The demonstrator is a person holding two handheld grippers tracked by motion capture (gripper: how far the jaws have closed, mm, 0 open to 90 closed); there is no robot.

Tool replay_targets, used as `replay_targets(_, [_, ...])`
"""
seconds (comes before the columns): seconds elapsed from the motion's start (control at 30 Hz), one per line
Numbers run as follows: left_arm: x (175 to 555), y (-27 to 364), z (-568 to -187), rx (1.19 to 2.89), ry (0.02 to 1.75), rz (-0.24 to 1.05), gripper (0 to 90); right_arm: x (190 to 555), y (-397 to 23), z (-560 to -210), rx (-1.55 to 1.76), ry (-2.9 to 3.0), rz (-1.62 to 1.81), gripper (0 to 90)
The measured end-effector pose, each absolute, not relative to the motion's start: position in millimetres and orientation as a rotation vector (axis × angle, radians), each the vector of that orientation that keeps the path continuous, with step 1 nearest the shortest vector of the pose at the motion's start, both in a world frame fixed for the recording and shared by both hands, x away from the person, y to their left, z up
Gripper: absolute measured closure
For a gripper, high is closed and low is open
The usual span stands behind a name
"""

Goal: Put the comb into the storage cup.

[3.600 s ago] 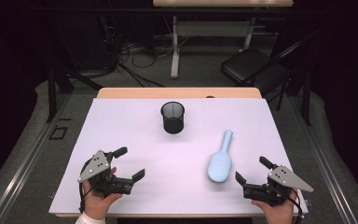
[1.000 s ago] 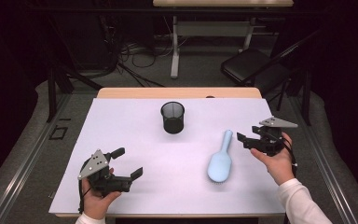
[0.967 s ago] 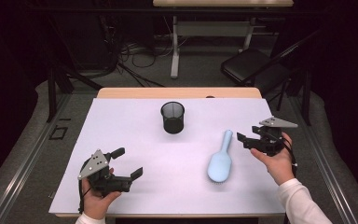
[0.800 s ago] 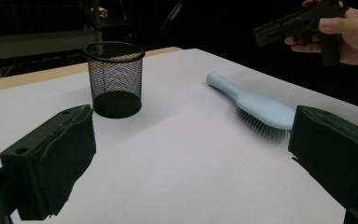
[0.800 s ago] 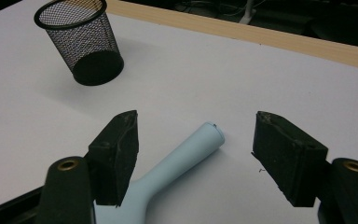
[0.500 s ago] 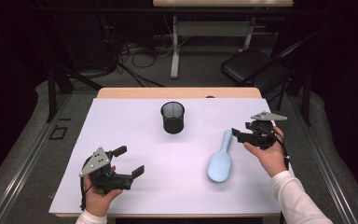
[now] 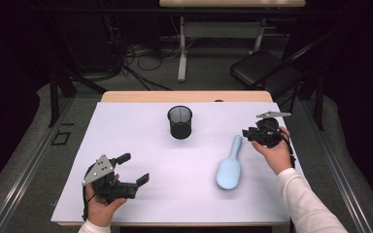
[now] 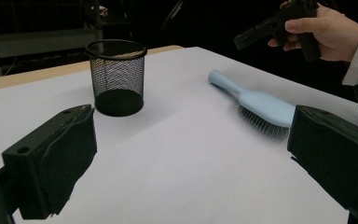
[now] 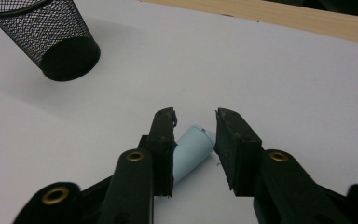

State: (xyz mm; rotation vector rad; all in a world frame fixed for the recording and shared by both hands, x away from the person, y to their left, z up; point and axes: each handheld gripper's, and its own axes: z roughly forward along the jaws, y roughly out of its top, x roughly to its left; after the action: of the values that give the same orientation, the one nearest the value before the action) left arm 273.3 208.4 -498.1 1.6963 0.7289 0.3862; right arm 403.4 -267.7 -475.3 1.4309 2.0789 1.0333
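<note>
We see the right tool [image 9: 195, 122], jaws just closing yet still apart, over the handle tip of the light-blue hairbrush [image 7: 229, 165] lying on the desk [image 7: 126, 126], while the left tool [image 7: 128, 170] gapes wide.

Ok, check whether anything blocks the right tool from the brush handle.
Nothing visible does. The right tool sits just above the handle tip of the blue hairbrush, jaws apart around it; the mesh cup stands well off.

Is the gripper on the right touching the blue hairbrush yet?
Cannot tell. In the right gripper view the right gripper straddles the hairbrush handle tip, but no gap or contact shows plainly.
</note>
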Motion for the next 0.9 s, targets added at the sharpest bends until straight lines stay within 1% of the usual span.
replay_targets(0.03, [273,208,-498,1.696,0.729,0.386,1.4,403,-268,-475,1.431,2.079,1.033,67.8])
replay_targets(0.07, [273,209,-498,1.696,0.729,0.388,1.4,408,-267,-477,1.446,2.08,1.035,71.8])
replay_targets(0.1, [273,209,-498,1.694,0.732,0.392,1.4,408,-267,-477,1.446,2.08,1.035,71.8])
replay_targets(0.13, [274,208,-497,1.688,0.735,0.39,1.5,411,-265,-480,1.455,2.079,1.027,75.8])
replay_targets(0.17, [274,208,-497,1.688,0.735,0.39,1.5,411,-265,-480,1.455,2.079,1.027,75.8])
replay_targets(0.2, [275,207,-498,1.69,0.735,0.387,1.5,414,-264,-483,1.464,2.086,1.027,79.3])
replay_targets(0.27, [276,207,-498,1.695,0.735,0.384,1.5,417,-263,-486,1.475,2.1,1.03,82.8])
replay_targets(0.3, [277,207,-499,1.697,0.733,0.382,1.5,417,-263,-486,1.475,2.1,1.03,82.8])
replay_targets(0.33, [277,207,-499,1.703,0.731,0.388,1.5,421,-262,-490,1.487,2.119,1.04,85.4])
replay_targets(0.53, [278,207,-499,1.696,0.737,0.378,1.5,431,-254,-502,1.512,2.14,1.035,89.6])
replay_targets(0.9, [278,203,-500,1.717,0.725,0.393,1.9,438,-237,-511,1.493,2.19,0.998,90.0])
